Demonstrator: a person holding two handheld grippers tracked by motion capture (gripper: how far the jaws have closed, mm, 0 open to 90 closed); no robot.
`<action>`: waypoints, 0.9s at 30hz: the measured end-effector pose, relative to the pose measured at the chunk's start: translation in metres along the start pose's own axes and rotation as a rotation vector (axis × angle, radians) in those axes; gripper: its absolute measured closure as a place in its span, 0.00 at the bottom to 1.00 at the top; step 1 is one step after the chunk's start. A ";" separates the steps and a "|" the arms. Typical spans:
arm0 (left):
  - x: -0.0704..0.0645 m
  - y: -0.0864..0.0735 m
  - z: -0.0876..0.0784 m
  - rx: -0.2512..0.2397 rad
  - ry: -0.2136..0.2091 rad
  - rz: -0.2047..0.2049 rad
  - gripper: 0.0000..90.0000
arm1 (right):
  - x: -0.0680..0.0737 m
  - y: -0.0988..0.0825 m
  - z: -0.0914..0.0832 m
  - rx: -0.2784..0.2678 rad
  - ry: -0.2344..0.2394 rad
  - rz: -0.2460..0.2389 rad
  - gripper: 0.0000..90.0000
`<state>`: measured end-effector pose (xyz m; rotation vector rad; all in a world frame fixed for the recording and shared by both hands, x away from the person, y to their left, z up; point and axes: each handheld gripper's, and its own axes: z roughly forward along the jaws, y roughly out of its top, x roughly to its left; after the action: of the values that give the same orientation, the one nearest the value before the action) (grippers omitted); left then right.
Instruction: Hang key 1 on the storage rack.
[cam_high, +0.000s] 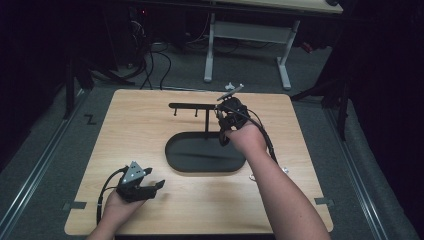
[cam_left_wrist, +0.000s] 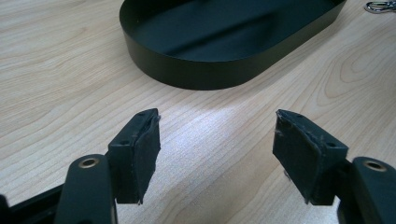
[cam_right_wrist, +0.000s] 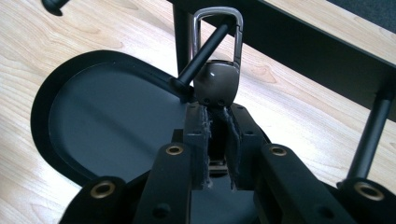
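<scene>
Right gripper view: right tool (cam_right_wrist: 217, 122) clamps metal carabiner (cam_right_wrist: 217, 60) looped over peg (cam_right_wrist: 205, 51); left tool (cam_left_wrist: 217, 154) wide open, empty.

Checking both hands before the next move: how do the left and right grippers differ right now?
The left gripper has its jaws wide apart with nothing between them; the right gripper is shut on a metal carabiner clip. The left sits low over bare table, short of the black tray; the right is at the stand's peg, the clip's loop around it. Both have black padded jaws.
</scene>
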<state>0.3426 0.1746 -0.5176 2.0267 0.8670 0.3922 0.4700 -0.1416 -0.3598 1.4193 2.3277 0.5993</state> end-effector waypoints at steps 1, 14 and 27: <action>0.000 0.000 0.000 0.001 -0.001 0.000 0.36 | 0.000 0.000 0.001 -0.001 0.002 0.002 0.88; 0.000 0.000 0.001 0.006 0.001 0.002 0.36 | -0.002 -0.013 -0.004 -0.012 0.023 0.009 0.84; -0.001 0.000 0.002 0.010 0.006 0.000 0.36 | -0.007 -0.050 0.000 0.029 0.060 0.016 0.76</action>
<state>0.3433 0.1729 -0.5189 2.0355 0.8741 0.3954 0.4357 -0.1683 -0.3852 1.4534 2.3827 0.6227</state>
